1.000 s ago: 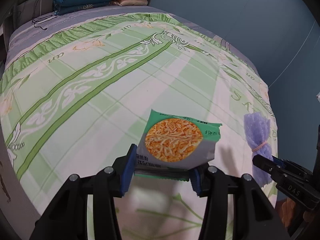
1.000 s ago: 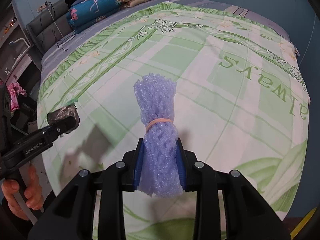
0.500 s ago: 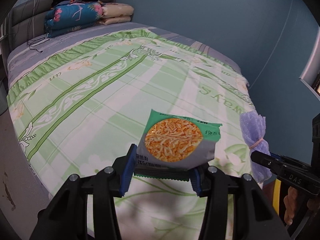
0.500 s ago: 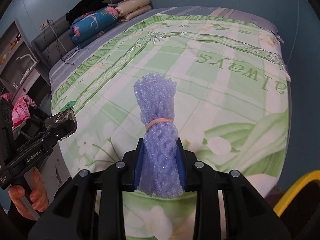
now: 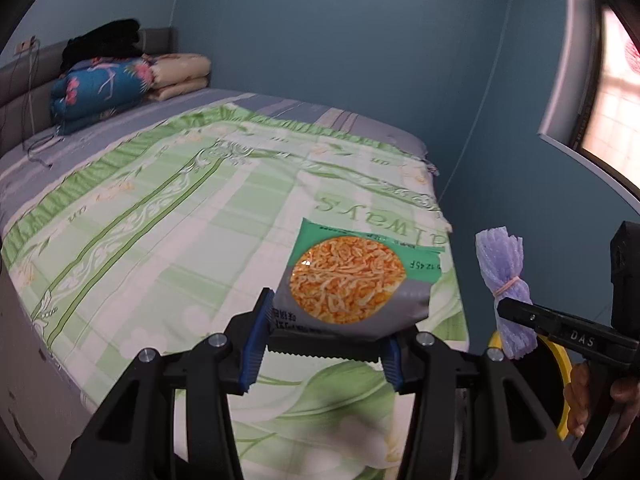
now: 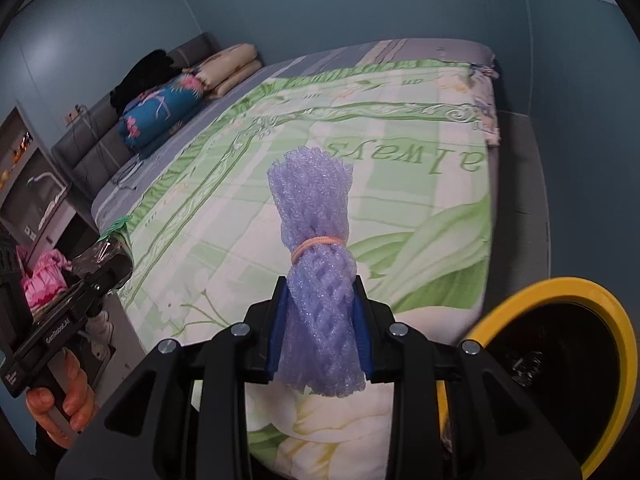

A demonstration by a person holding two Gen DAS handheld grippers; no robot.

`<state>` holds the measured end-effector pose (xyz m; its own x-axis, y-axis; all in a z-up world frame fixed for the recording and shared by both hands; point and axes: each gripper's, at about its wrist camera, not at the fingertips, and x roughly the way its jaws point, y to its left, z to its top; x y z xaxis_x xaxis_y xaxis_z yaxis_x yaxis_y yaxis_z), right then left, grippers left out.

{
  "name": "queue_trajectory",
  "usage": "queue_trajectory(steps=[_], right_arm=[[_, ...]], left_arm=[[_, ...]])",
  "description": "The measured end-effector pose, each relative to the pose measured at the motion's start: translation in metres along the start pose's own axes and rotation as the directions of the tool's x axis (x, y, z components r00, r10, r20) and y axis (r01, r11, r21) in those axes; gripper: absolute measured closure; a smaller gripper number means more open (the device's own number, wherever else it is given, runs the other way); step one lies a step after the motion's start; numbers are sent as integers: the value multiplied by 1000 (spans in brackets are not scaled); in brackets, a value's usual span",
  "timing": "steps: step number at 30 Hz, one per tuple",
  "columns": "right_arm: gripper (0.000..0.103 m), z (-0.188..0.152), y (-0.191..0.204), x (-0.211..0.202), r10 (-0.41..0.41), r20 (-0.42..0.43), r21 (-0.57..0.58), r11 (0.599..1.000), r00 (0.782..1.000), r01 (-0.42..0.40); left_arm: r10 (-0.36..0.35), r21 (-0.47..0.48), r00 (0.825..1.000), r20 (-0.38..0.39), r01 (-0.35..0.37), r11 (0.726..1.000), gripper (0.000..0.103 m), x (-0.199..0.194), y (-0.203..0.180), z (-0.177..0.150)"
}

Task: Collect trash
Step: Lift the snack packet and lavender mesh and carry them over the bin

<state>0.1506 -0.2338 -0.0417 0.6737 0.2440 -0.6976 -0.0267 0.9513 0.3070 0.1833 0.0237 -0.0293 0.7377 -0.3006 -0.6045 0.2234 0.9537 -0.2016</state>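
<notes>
Left wrist view first: the left gripper (image 5: 320, 344) pinches a snack packet (image 5: 352, 284) by its crimped bottom seam, so the packet stands up over the near edge of the bed (image 5: 168, 216). The film looks thin, light and slick, and the packet seems empty or nearly so; the stiff seam is probably the best place to hold, since the flat faces would likely slide or crumple between the pads. Further right in that view, the right gripper's fingertips (image 5: 516, 308) clamp a foam net (image 5: 505, 280), with a person's hand (image 5: 592, 396) on the handle. Right wrist view shows the right gripper (image 6: 320, 328) pressing the blue pads into the lower half of that net, a rolled lilac sleeve tied by a rubber band (image 6: 318, 245). It should be very light, soft and springy; a hold below the band keeps the roll from unfurling. At lower right, just beside the bed's corner, sits a yellow-rimmed bin (image 6: 560, 360), likely where both pieces go.
</notes>
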Motion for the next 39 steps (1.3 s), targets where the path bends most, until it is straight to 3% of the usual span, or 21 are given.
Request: queue_trajectory(steps=[8,14,25,36,39], right_arm=[[74,-16,-57,-43,-58,52,132,990,997,50],[74,-32,-95,-68,-115,57,222,970,992,99],[74,-65,-152,-74,-172,-4,351,922,985,163],[73,-86,-191,-75,-188,-37,417,890,981,186],[73,-89,-197,-75,-191,-65,407,891,979,201]], left_arm=[[-97,101,995,35,93,991,58,-14,-65,2],[-151,184,988,18,145,972,58,-8,-109,-3],[-206,300,974,-90,223,927,58,25,-179,-27],[-229,354,949,-215,294,888,58,64,-234,-54],[-243,347,935,-258,325,880,58,76,-244,-63]])
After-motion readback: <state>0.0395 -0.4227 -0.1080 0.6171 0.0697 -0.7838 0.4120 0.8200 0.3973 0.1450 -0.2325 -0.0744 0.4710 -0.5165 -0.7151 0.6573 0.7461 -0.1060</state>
